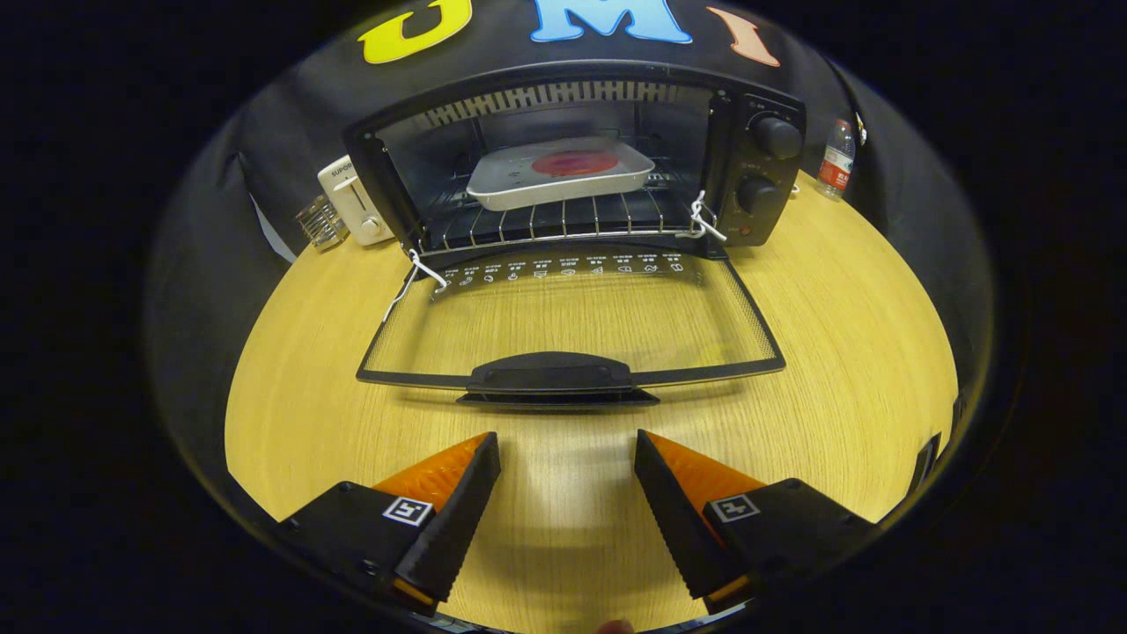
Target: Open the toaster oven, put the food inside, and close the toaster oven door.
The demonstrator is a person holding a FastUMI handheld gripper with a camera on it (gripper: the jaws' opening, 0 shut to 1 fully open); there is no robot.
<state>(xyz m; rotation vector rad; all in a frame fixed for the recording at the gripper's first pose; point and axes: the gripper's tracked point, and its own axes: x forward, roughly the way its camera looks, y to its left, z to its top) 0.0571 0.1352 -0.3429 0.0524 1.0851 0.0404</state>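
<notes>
Gripper view: wooden table [845, 352], spread claw [568, 449].

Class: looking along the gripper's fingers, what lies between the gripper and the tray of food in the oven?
In the gripper view: the lowered glass door, handle nearest the open gripper, then bare rack before the tray.

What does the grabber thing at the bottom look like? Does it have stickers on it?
The gripper has two wedge-shaped fingers that narrow to points, with ridged, saw-like inner faces. Each finger sits on a blocky black base carrying a small square black-and-white marker, a bit like a sticker. The fingers stand apart with bare wooden table between them.
</notes>
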